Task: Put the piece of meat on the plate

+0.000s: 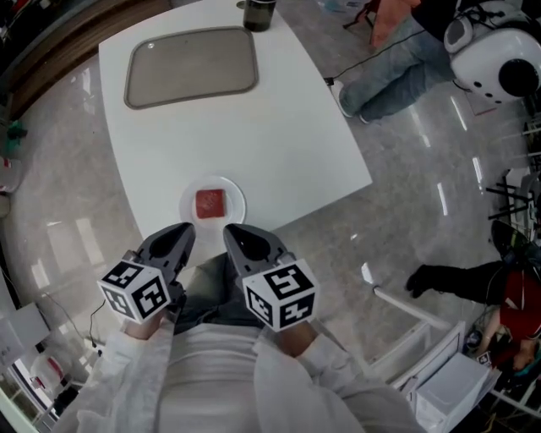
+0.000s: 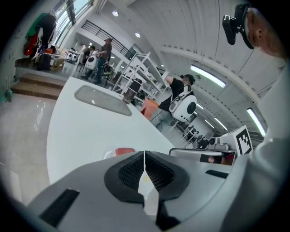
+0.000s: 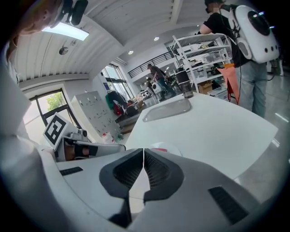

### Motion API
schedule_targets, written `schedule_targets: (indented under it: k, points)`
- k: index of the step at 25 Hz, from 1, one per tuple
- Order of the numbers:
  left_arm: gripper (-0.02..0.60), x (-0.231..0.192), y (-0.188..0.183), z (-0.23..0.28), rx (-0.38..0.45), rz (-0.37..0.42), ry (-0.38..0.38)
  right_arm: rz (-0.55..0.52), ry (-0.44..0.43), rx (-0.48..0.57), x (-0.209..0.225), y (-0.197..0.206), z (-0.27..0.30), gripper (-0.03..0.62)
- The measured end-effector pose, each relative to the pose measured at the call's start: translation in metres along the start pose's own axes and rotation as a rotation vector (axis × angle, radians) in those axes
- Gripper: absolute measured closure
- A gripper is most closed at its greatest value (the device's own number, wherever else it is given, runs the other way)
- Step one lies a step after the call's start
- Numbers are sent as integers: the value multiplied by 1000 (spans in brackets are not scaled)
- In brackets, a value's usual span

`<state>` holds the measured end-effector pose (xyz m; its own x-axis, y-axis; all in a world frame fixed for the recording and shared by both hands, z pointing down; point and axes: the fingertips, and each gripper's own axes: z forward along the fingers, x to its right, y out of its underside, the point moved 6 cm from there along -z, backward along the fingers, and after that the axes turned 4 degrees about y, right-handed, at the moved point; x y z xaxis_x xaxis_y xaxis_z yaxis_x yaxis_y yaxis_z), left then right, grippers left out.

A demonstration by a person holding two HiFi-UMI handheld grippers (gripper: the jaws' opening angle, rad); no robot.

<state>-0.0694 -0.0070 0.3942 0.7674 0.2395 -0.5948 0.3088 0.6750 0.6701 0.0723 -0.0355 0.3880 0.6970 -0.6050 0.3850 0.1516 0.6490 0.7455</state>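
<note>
The middle and the right side of the white table (image 1: 287,127) are bare, so a gripper could pass there freely from the near edge. A grey tray (image 1: 191,66) fills the far left corner, and a dark cup (image 1: 258,13) stands at the far edge near it. Only the plate (image 1: 188,211) with the piece of meat (image 1: 210,203) lies at the near edge.
</note>
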Motion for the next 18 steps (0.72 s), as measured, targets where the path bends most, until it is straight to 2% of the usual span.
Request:
schedule_targets:
  k: [4,11,18]
  points:
    - [566,-6,8,6,-15,-7,-16,3,27,-36,6,9,7,577]
    - [566,-20,21,11,-49,-75,-42,30,39,-105,18,27,19,577]
    - [565,-38,32,15,-78,-78,-89,56,55,-147,28,38,30,577]
